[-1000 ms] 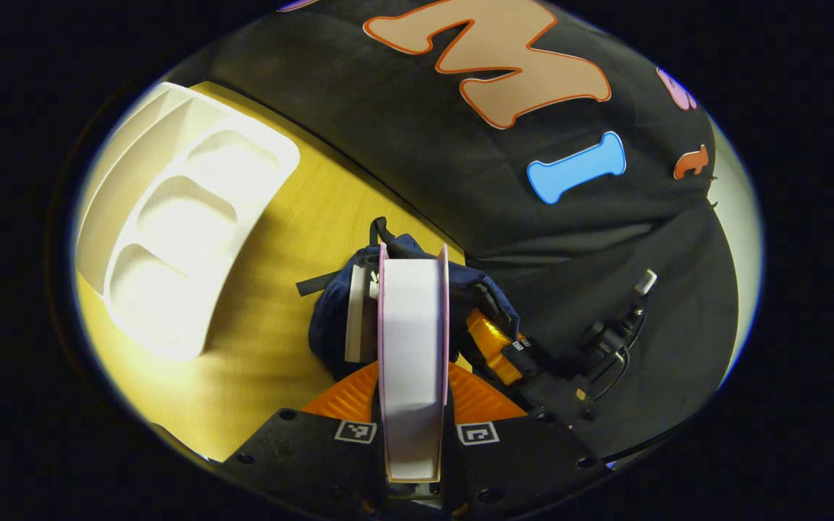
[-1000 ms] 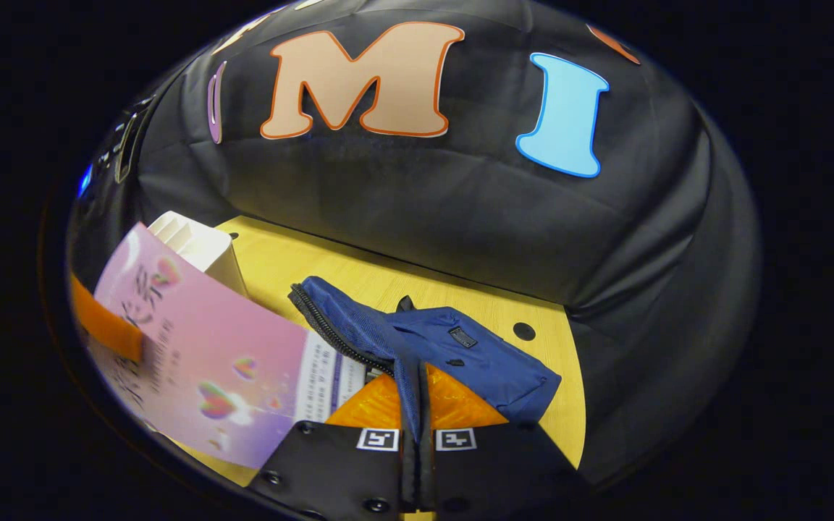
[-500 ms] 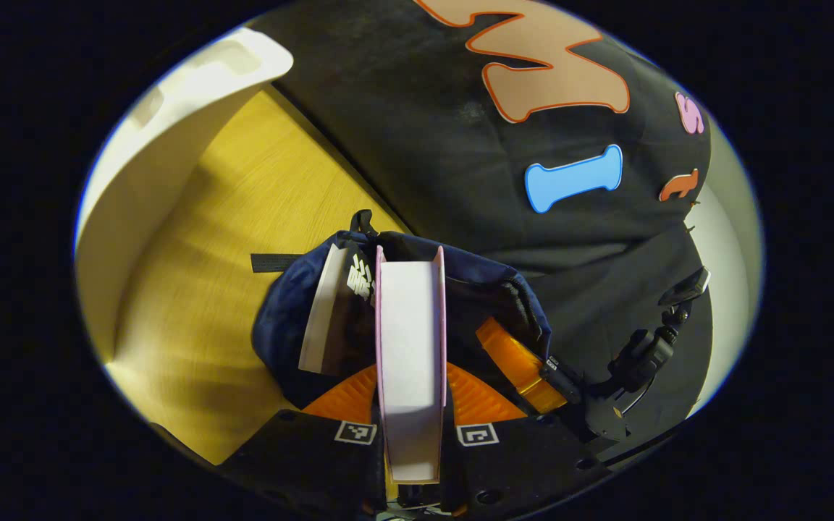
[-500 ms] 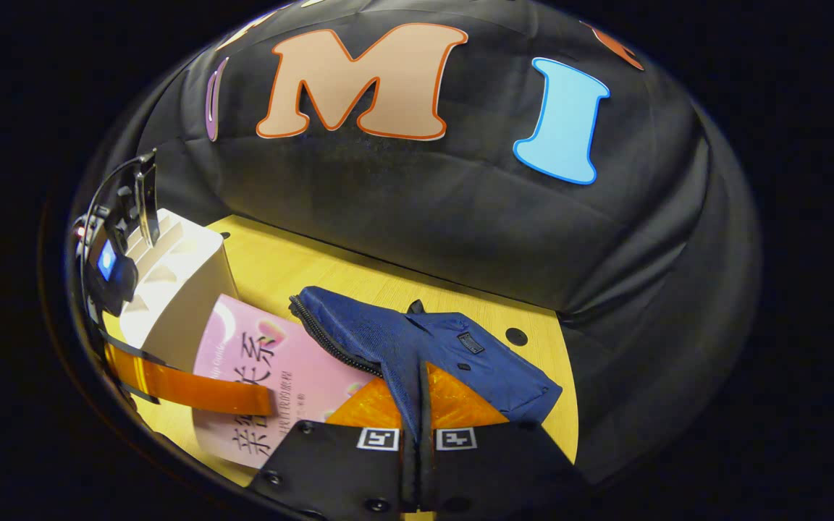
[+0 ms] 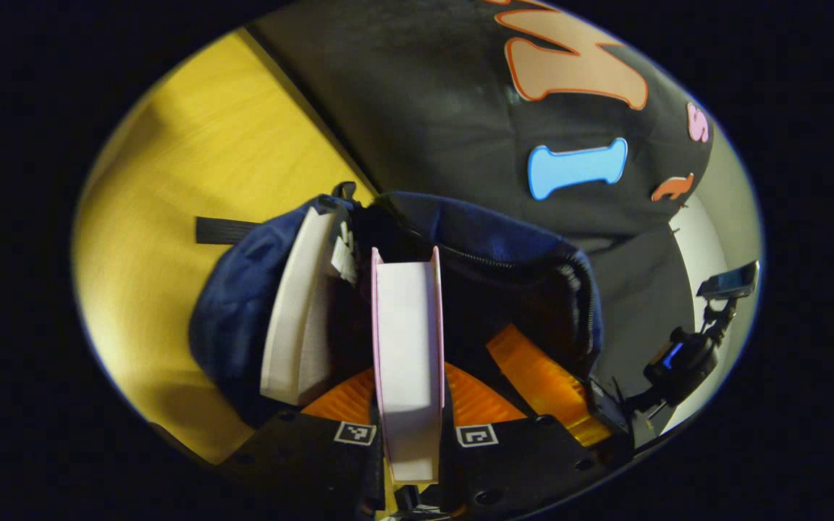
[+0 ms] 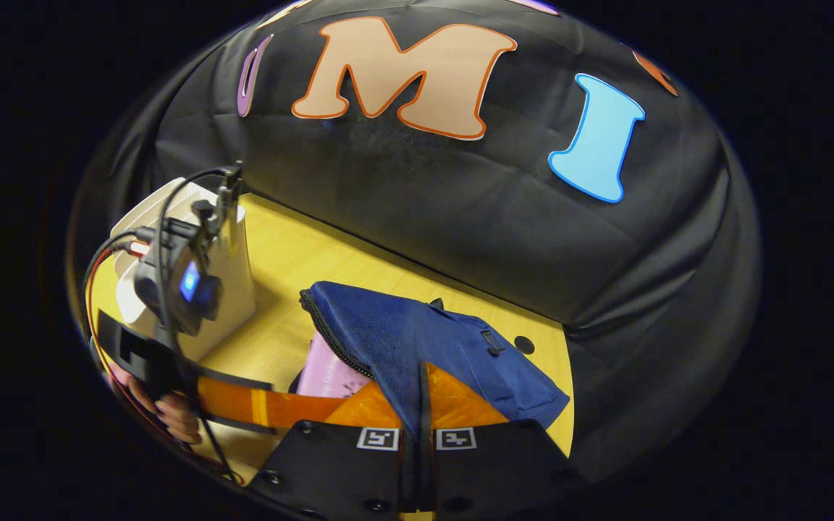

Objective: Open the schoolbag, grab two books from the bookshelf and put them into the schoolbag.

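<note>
The left gripper (image 5: pixel 408 405) is clamped on the pink-covered book (image 5: pixel 408 340), page edge up, its far end inside the open navy schoolbag (image 5: pixel 511 253) beside a second book (image 5: pixel 294 311). The right gripper (image 6: pixel 420 405) pinches the bag's flap. The book looks stiff and fairly light, best held mid-edge; the bag is limp cloth and needs holding open

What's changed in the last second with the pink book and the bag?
The left claw carried the pink book down into the schoolbag mouth, beside the book already inside. The right claw stayed shut on the bag's flap.
</note>
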The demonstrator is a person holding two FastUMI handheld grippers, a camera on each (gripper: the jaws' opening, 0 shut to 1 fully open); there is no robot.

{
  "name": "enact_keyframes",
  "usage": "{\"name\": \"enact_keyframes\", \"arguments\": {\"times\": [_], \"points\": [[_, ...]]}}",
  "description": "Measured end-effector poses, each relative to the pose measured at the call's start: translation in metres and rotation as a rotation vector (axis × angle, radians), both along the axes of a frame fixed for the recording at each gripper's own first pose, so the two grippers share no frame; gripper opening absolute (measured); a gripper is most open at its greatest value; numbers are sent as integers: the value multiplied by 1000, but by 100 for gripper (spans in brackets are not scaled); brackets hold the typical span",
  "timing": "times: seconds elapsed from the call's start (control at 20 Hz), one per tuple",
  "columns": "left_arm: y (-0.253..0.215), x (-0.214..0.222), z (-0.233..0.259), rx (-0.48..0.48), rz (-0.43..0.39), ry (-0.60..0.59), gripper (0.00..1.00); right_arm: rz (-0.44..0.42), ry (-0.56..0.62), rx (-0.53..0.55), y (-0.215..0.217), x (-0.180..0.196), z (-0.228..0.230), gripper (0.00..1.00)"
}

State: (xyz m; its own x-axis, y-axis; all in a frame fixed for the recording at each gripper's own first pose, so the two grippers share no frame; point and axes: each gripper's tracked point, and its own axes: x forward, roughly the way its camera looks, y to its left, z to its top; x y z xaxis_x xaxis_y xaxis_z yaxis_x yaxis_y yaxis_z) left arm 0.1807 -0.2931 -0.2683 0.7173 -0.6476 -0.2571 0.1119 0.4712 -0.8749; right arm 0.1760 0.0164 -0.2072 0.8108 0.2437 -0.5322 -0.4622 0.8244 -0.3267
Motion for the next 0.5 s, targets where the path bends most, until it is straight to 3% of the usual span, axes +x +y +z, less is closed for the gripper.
{"name": "enact_keyframes", "arguments": {"times": [0.3,0.5], "points": [[3,16,-15,-127,-46,-14,27,-39,31,8,-12,-3,-12,5],[8,18,-18,-152,-40,-13,29,-34,20,-22,-13,-1,-14,5]]}}
